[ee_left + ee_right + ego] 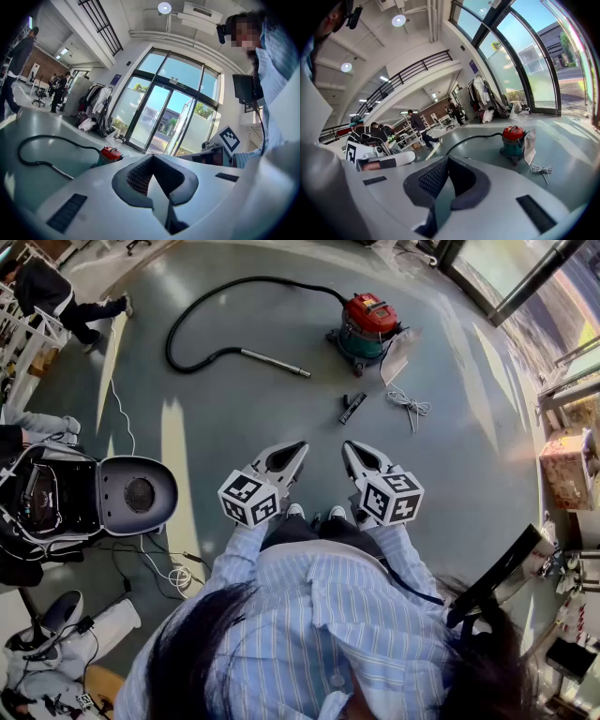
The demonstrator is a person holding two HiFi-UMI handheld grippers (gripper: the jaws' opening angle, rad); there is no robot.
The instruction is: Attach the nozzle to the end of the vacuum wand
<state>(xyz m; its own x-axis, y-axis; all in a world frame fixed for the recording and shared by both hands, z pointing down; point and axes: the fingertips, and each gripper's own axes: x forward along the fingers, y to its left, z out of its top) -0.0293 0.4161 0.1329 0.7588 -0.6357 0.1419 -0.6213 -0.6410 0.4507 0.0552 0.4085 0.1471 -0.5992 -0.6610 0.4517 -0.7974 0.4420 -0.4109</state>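
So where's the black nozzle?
In the head view the nozzle lies on the floor just below the red vacuum, left of the bundled white cord.

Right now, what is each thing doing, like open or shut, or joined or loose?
left gripper: shut, empty
right gripper: shut, empty
vacuum cleaner: standing upright
wand: lying down, end bare
nozzle: lying loose, apart from wand
cable: bundled up

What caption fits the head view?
Left gripper and right gripper shut, empty; nozzle and wand lie apart by the vacuum.
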